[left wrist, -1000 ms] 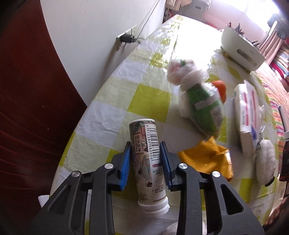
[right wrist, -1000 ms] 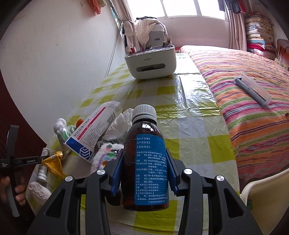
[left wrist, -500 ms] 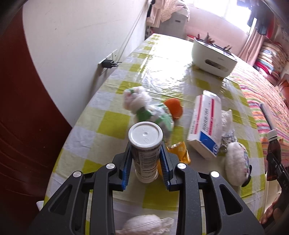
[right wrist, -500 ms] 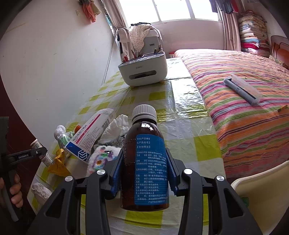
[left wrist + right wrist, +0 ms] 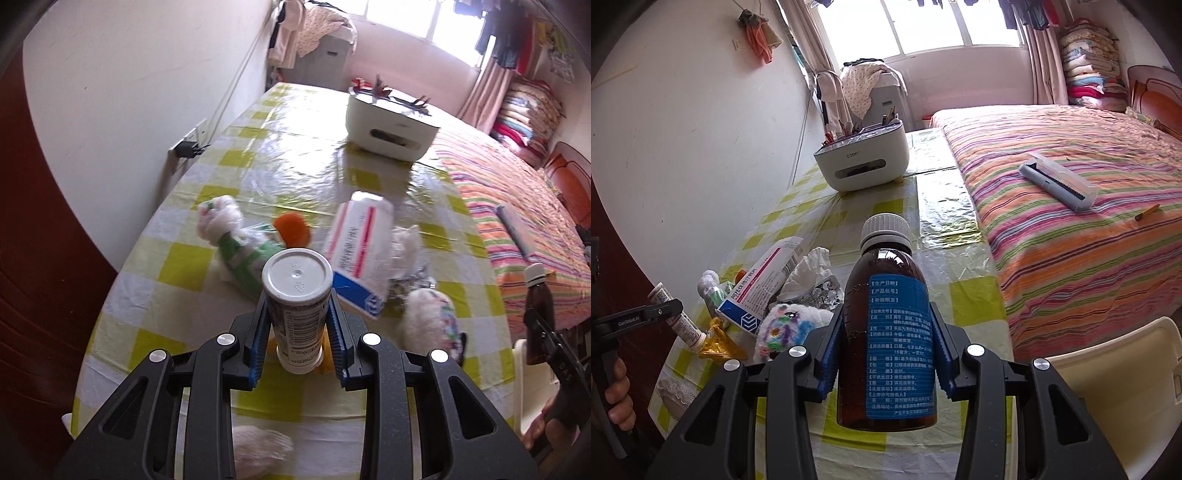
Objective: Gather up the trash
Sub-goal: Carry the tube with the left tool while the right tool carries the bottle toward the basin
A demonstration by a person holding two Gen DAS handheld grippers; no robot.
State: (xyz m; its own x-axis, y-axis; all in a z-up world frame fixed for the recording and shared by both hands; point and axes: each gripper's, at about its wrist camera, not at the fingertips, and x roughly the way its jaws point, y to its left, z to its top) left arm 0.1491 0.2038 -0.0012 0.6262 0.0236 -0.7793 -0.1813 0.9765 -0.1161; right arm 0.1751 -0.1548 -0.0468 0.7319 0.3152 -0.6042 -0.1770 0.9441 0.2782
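1. Two items are up off the table at once: your left gripper (image 5: 298, 345) is clamped on the white-capped tube (image 5: 297, 310), cap end toward the camera, and your right gripper (image 5: 886, 354) is clamped on the brown medicine bottle (image 5: 886, 332), upright with its blue label facing you.
2. Plenty is left on the checked tablecloth (image 5: 177, 266). In the left view, the green-and-white wrapped bottle (image 5: 240, 254) lies at eleven o'clock of the tube, the orange cap (image 5: 291, 230) at twelve, the red-striped medicine box (image 5: 360, 254) at one, the fluffy toy (image 5: 430, 321) at three.
3. A gold wrapper (image 5: 720, 343) and crumpled tissue (image 5: 809, 267) wait there too.
4. No bin is clearly in view; a cream container edge (image 5: 1115, 373) sits at four o'clock of the bottle, possibly it.
5. My read: collecting is early, nothing deposited that I can see.
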